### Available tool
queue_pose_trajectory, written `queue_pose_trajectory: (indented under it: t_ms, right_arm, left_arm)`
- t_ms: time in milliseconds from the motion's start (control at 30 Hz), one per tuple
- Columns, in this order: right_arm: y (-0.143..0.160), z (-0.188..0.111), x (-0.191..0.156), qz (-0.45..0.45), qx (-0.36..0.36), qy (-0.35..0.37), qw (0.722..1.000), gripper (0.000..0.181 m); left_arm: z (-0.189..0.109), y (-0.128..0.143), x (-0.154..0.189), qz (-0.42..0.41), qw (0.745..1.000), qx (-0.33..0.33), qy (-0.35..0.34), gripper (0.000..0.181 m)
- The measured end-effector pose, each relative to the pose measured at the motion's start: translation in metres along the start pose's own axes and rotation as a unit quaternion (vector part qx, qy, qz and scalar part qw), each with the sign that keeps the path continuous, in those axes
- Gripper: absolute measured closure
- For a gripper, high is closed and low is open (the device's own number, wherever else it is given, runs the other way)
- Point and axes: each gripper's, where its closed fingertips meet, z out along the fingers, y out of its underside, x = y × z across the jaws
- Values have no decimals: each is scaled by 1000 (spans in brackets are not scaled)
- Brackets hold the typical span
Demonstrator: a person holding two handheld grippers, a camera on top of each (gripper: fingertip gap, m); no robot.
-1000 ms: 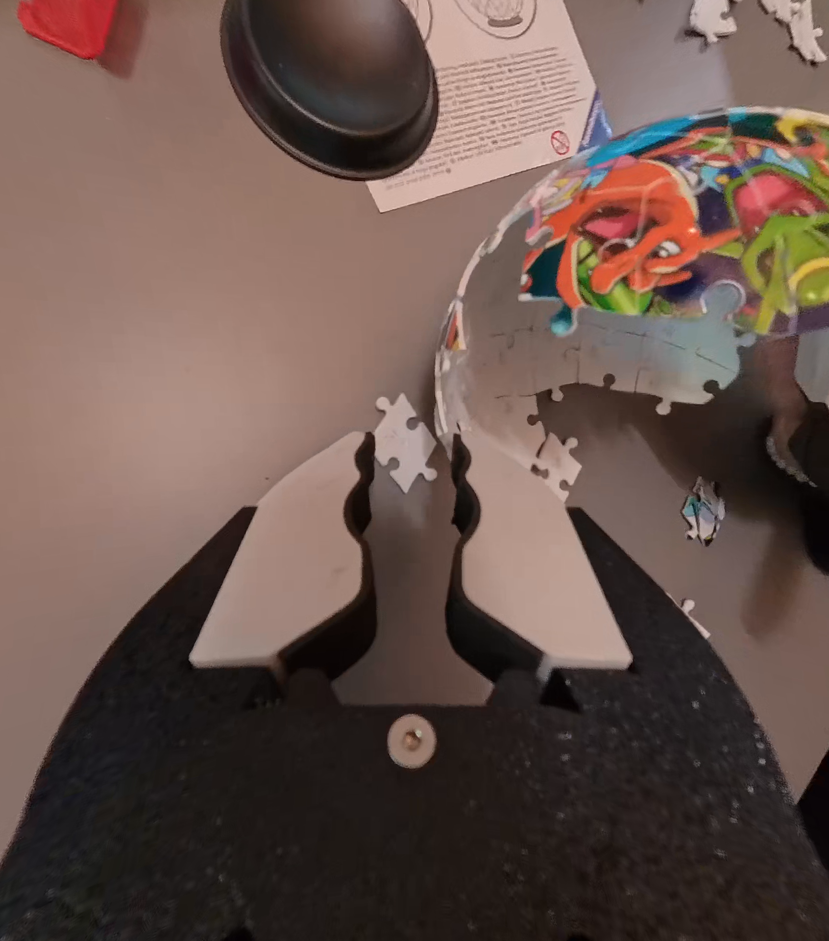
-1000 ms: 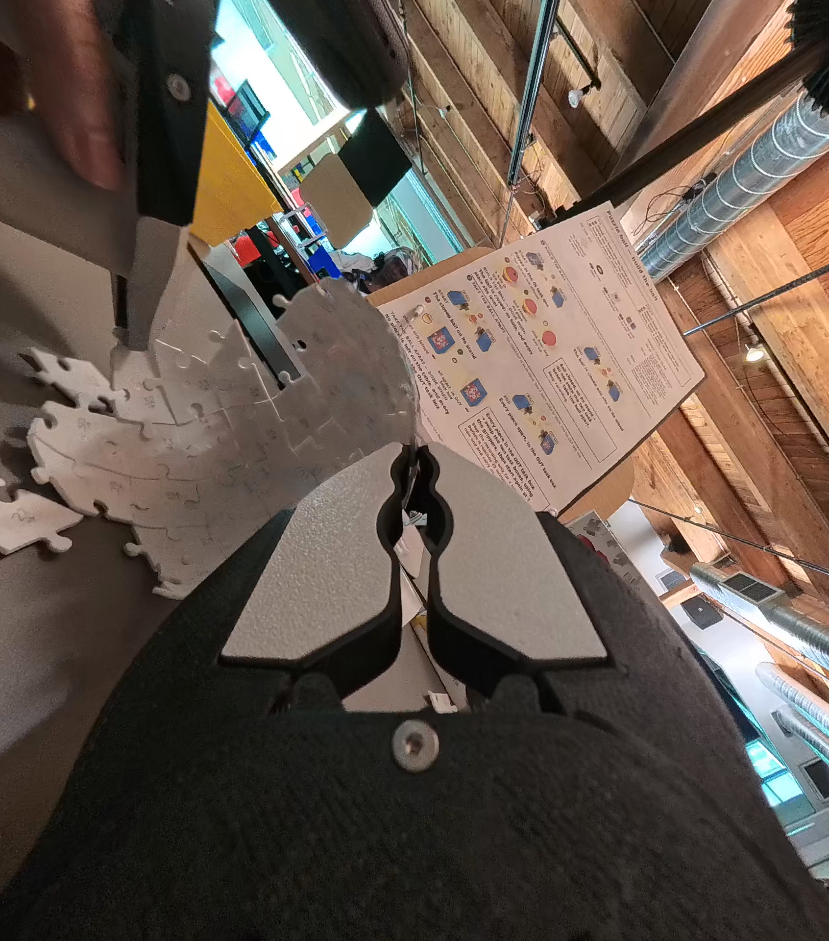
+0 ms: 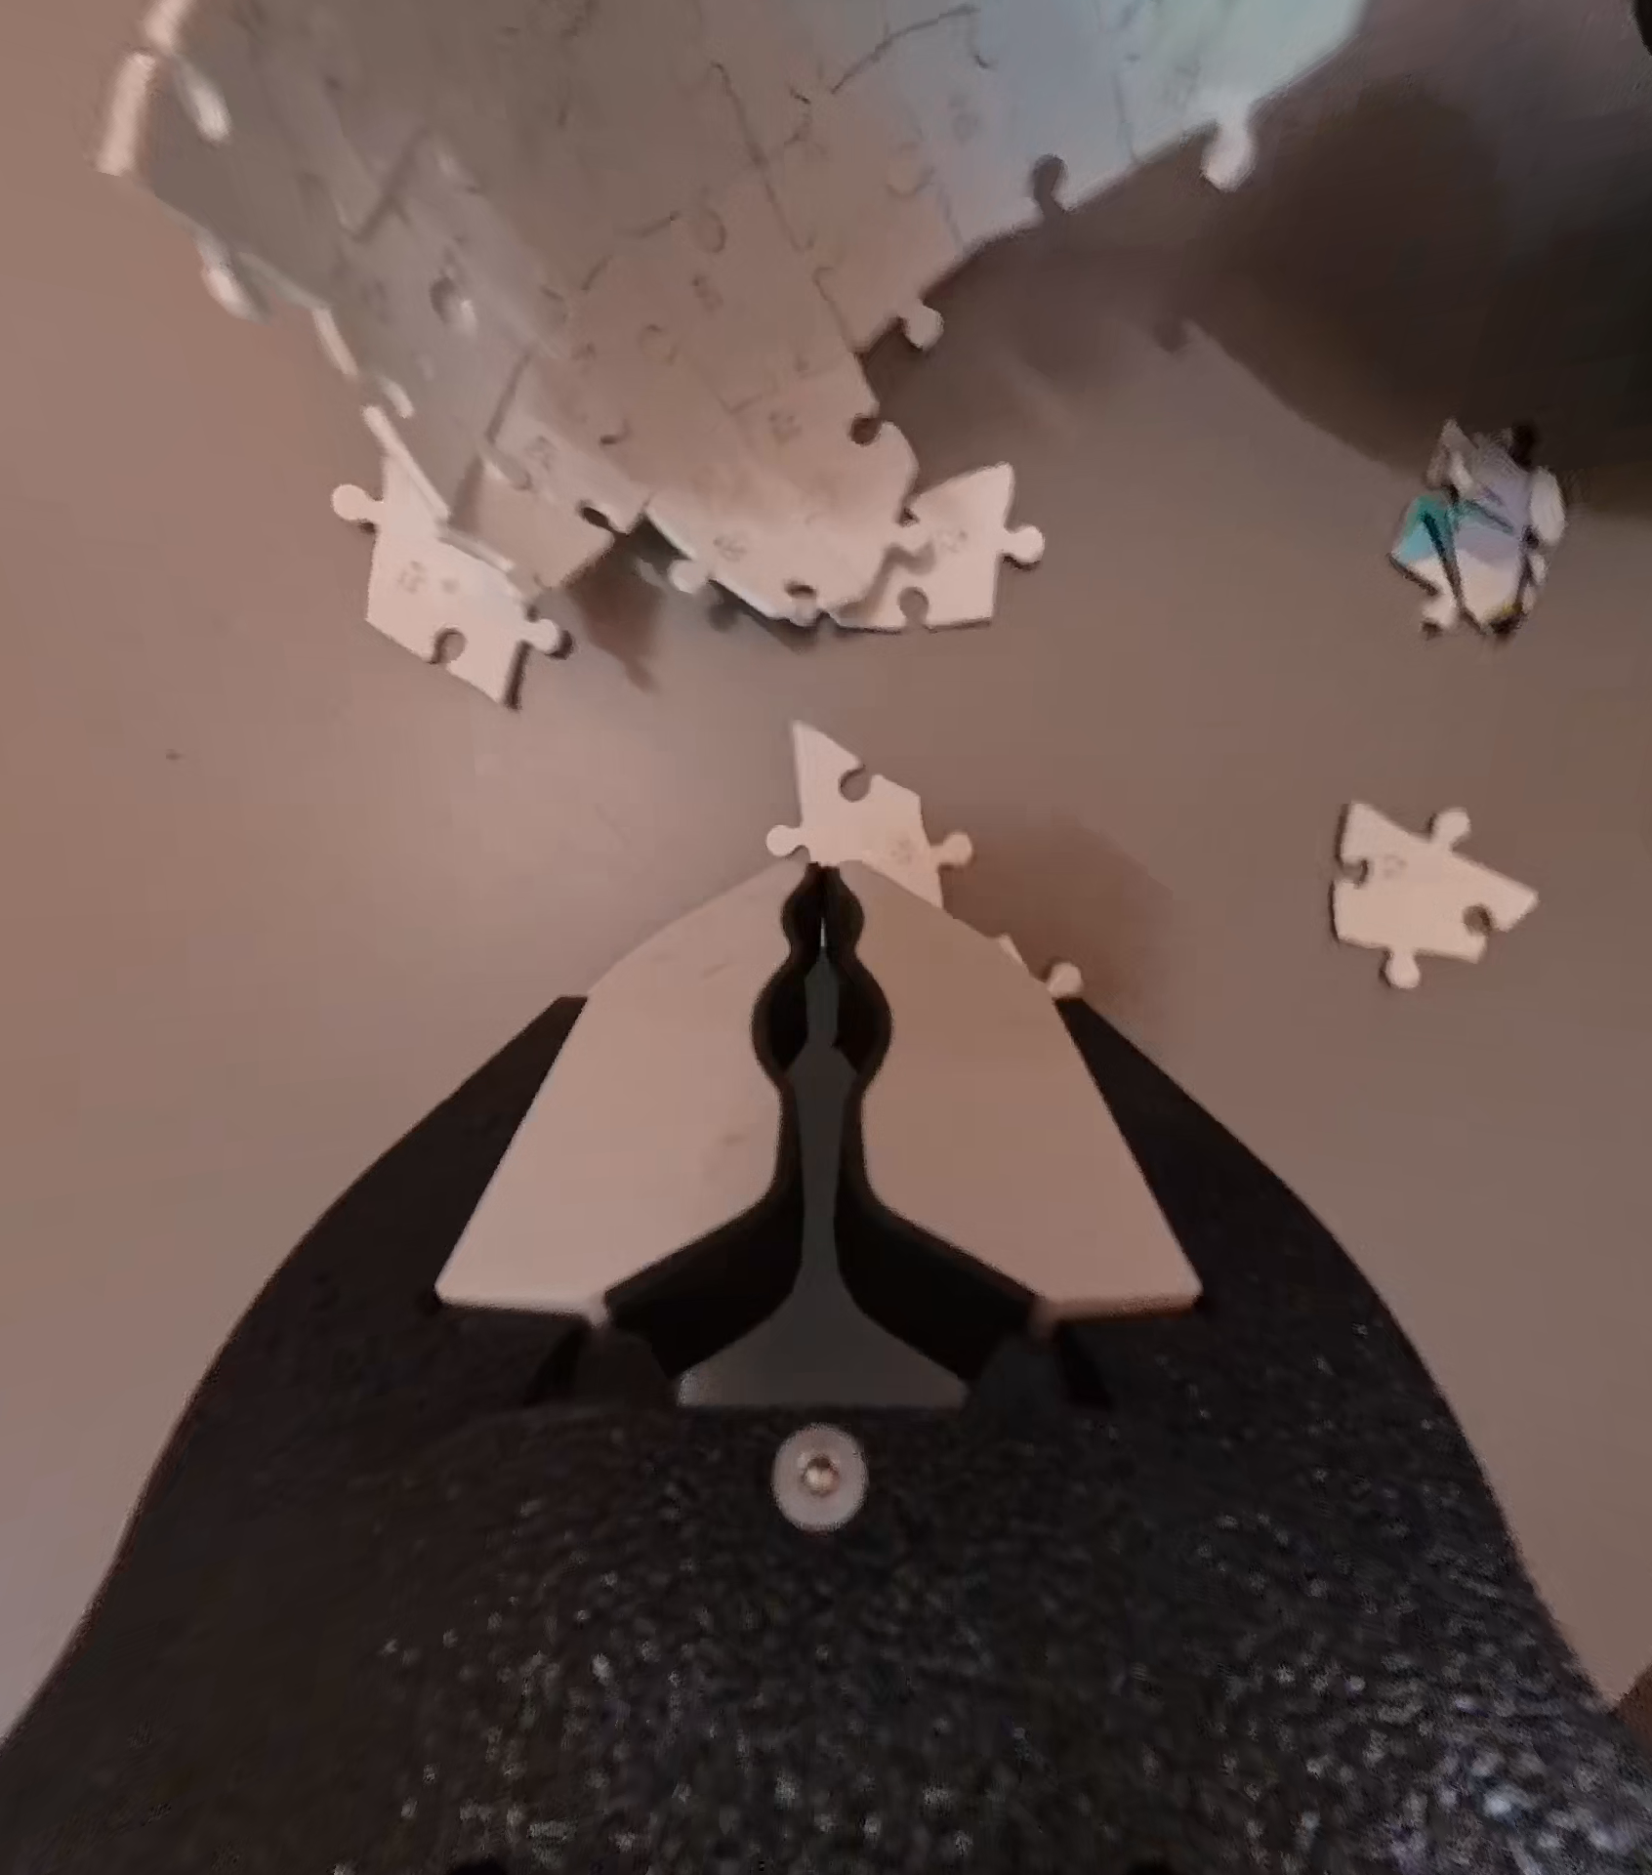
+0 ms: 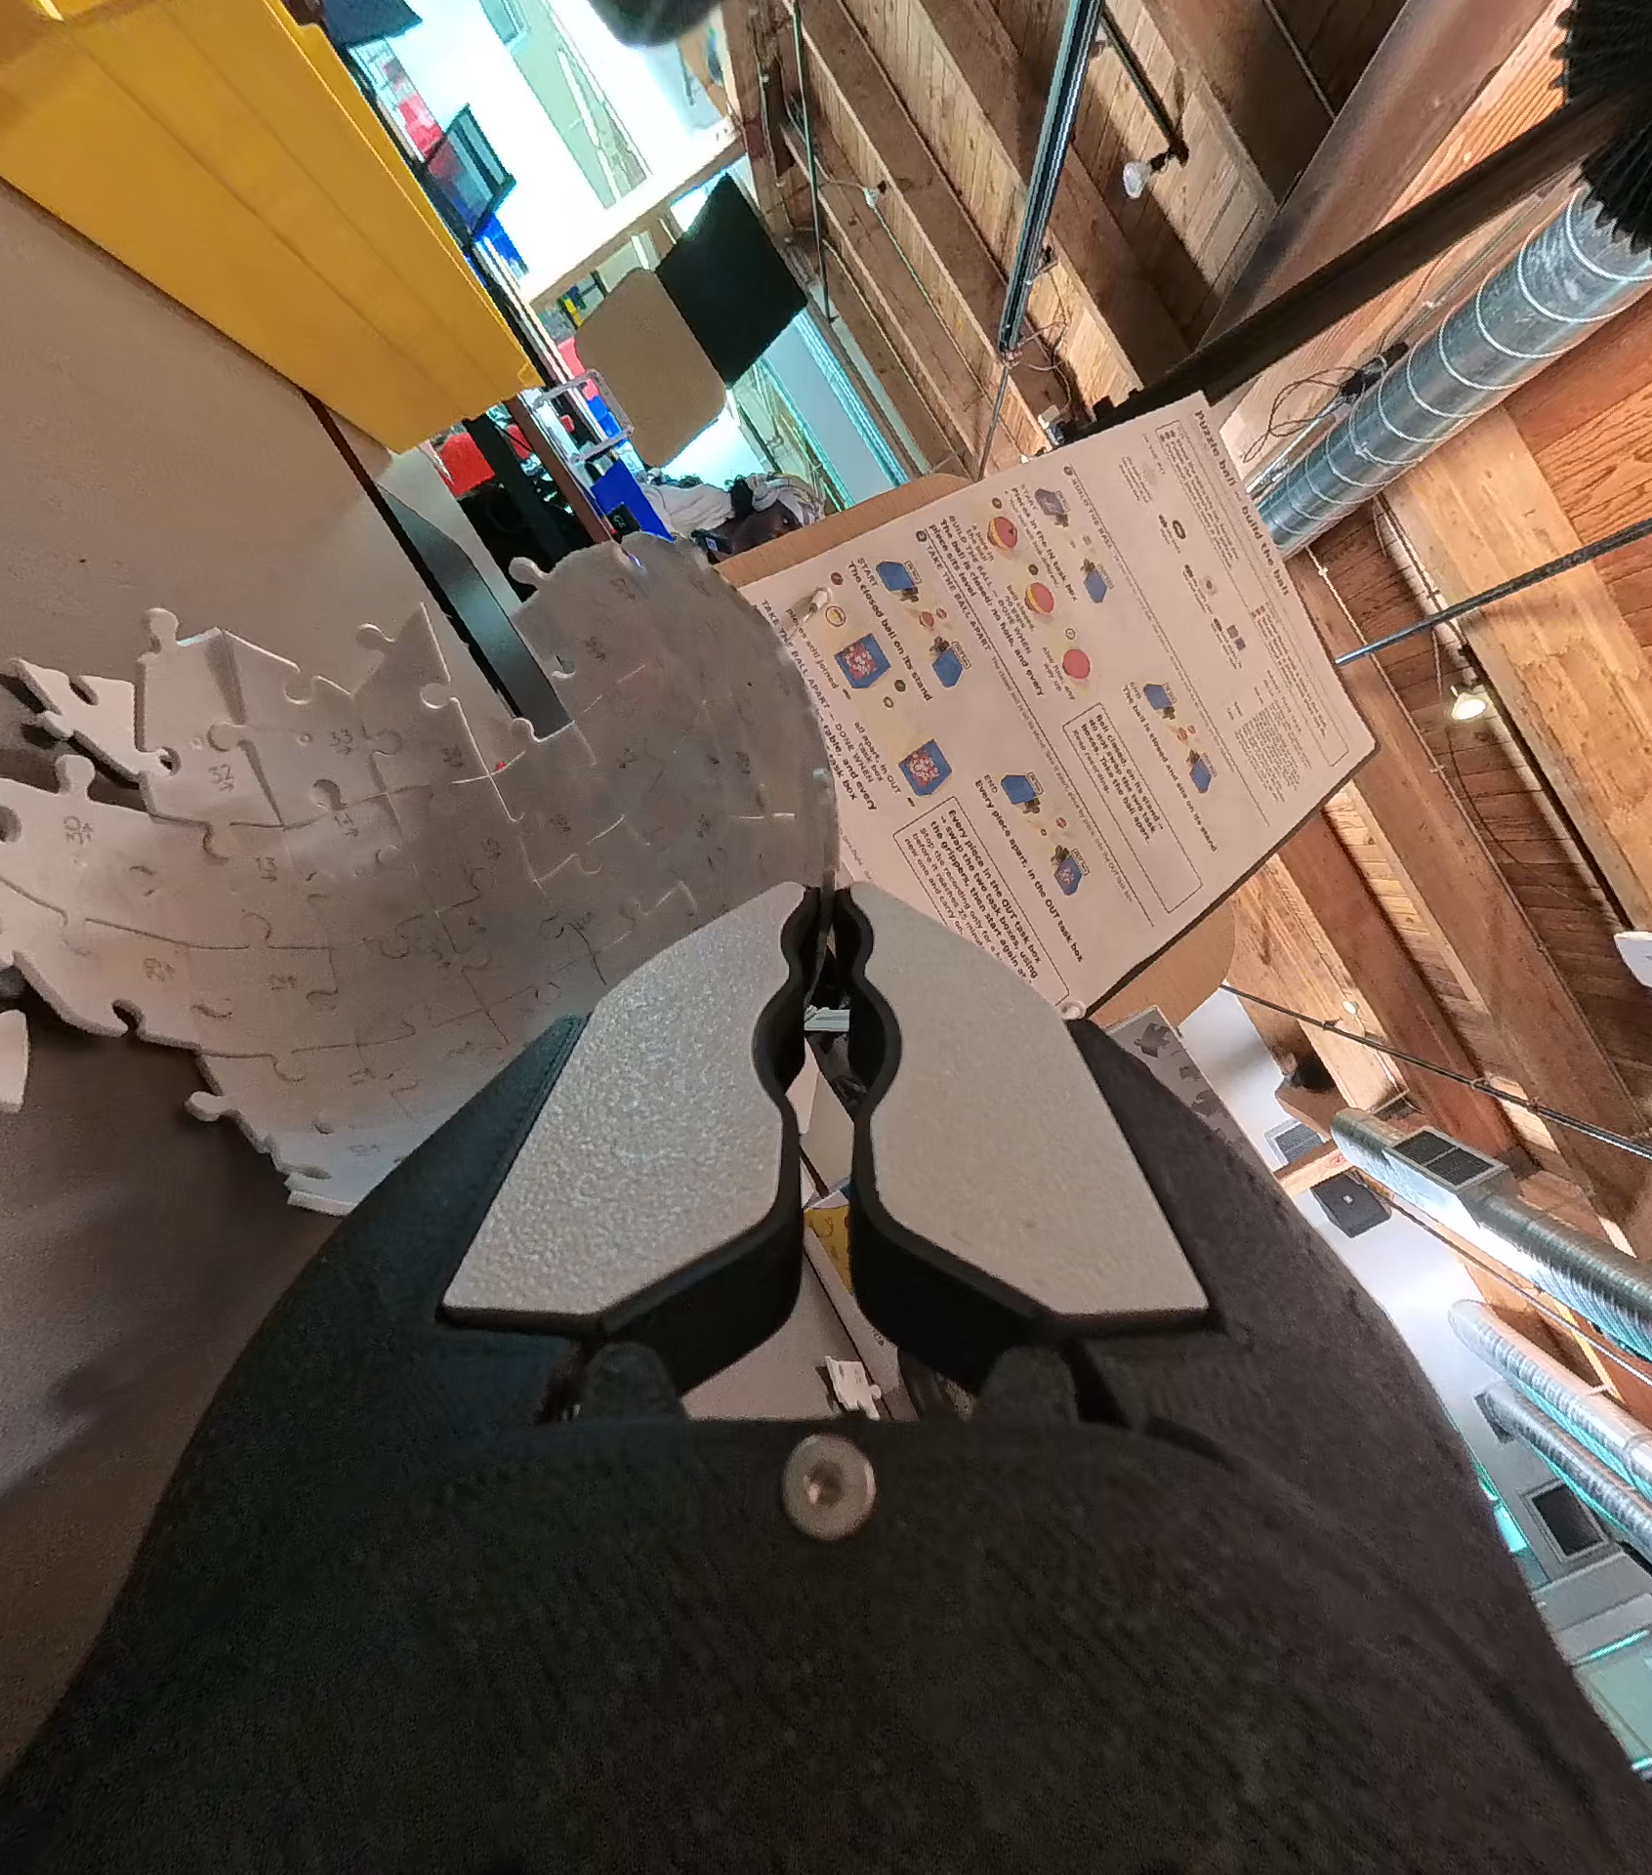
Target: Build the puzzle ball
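While the right gripper [image 4: 827,898] is clamping the rim of the half-built shell [image 4: 457,893] and propping it on edge over the table [image 3: 142,913], the left gripper [image 3: 820,883] is pinching a loose piece [image 3: 863,812] by its near edge, jaws pressed together on it. That piece is lying white side up, just short of the shell's jagged lower edge, where two more pieces [image 3: 442,588] are resting against the shell. Another white piece [image 3: 1410,903] and a printed one [image 3: 1476,528] are sitting off to the right, apart from the rest.

Judging from this, the step in hand is lifting the gripped piece and carrying it to an open notch in the shell. Doing it well probably means keeping the pinch near the piece's edge so its tabs are staying free, turning it to match the shell's curve, and pressing in gently while the right gripper is bracing the rim against the push. Too hard a shove could pop neighbouring pieces loose.
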Motion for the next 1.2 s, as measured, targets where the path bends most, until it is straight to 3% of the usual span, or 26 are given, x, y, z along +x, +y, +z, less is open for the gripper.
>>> queue_pose_trajectory:
  t_ms: [167, 233, 333, 467, 600, 867, 967, 1200]
  right_arm:
    - [0, 1, 0, 5, 1, -1, 1000, 179]
    - [0, 1, 0, 5, 0, -1, 1000, 178]
    - [1, 1, 0, 8, -2, -2, 1000, 178]
    - [3, 1, 0, 12, -5, -2, 1000, 179]
    - [5, 2, 1, 17, -9, -2, 1000, 178]
    - [7, 2, 1, 23, -11, -4, 1000, 179]
    - [7, 2, 0, 23, -10, -5, 1000, 179]
    - [7, 2, 0, 22, -10, -4, 1000, 179]
  left_arm:
    - [-8, 6, 0, 40, 999, -1, -9, 181]
    - [-16, -17, 6, 36, 997, 59, -17, 180]
    - [-19, -56, 43, 83, 982, 169, 12, 174]
    - [-1, -71, 40, 112, 976, 173, -65, 178]
    - [13, -78, 41, 96, 979, 166, -63, 181]
    - [31, -56, 30, 122, 982, 89, -117, 181]
    - [28, -49, 33, 120, 979, 98, -130, 181]
    - [18, -27, 49, 67, 991, 98, -69, 181]
